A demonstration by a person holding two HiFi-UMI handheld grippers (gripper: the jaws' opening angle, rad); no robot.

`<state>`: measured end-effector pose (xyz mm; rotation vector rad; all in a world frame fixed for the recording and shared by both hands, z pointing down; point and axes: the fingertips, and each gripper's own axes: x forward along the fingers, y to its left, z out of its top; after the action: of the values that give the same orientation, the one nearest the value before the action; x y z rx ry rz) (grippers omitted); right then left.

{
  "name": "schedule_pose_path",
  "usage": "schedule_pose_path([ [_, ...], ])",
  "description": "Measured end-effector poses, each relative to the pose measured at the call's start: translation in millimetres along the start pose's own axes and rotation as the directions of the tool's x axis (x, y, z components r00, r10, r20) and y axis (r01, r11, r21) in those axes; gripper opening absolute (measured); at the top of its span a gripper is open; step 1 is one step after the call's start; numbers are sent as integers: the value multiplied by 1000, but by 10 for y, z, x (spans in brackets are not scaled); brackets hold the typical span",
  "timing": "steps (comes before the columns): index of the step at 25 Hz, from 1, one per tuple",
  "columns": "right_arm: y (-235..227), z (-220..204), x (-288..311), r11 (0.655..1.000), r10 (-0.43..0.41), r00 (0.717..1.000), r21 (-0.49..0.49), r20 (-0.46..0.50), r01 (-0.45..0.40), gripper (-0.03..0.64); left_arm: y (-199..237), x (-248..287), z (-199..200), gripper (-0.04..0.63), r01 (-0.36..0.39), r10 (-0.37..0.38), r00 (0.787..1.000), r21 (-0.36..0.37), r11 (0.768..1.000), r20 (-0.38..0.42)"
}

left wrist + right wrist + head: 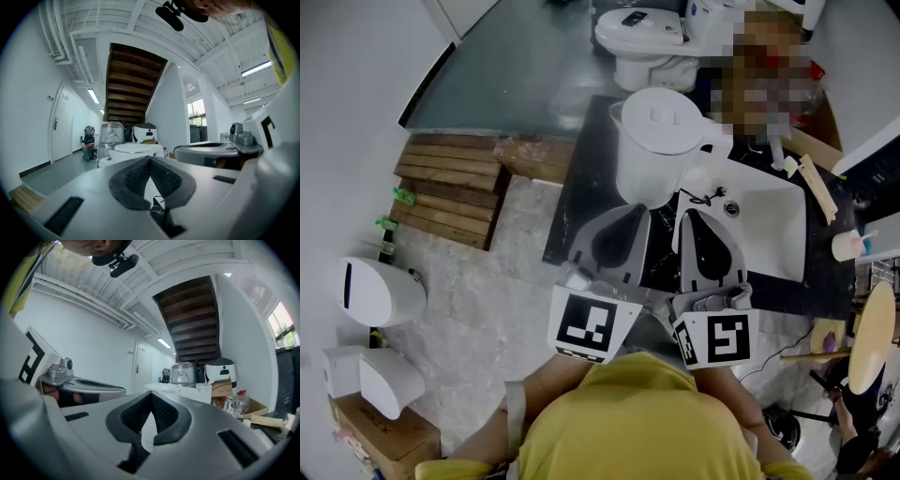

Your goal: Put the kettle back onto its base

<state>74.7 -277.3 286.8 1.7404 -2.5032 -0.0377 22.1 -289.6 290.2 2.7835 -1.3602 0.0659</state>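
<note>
A white kettle (661,141) with a round lid stands at the back of the dark counter (581,211), its handle turned to the right. I cannot see its base from above. My left gripper (628,210) and right gripper (700,214) sit side by side just in front of the kettle, pointing at it and apart from it. Both are shut with nothing between the pads. In the left gripper view the gripper (150,159) shows its tips meeting, with the kettle's lid (133,148) beyond. The right gripper (151,394) is shut too, the kettle (180,391) ahead of it.
A white sink basin (773,230) lies right of the grippers. A white toilet (647,42) stands behind the kettle. A wooden pallet (450,192) lies on the floor at left, with white bins (380,292) and a cardboard box (380,436) nearer.
</note>
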Motion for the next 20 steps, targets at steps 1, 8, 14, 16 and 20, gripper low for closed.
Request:
schedule_pose_path([
  [1, 25, -12, -25, 1000, 4, 1000, 0, -3, -4, 15, -21, -32, -2, 2, 2, -2, 1000, -2, 1000, -3],
  [8, 157, -92, -184, 1000, -4, 1000, -1, 11, 4, 15, -84, -215, -34, 2, 15, -16, 1000, 10, 1000, 24],
  [14, 248, -132, -273, 1000, -5, 1000, 4, 14, 5, 15, -156, -334, -80, 2, 37, -37, 999, 27, 999, 26],
  [16, 290, -95, -281, 1000, 0, 1000, -4, 17, 0, 15, -171, -372, -63, 2, 45, -46, 999, 25, 999, 29],
  [20, 357, -53, -305, 1000, 5, 1000, -17, 23, -4, 15, -190, -439, -48, 2, 53, -54, 998, 23, 998, 38],
])
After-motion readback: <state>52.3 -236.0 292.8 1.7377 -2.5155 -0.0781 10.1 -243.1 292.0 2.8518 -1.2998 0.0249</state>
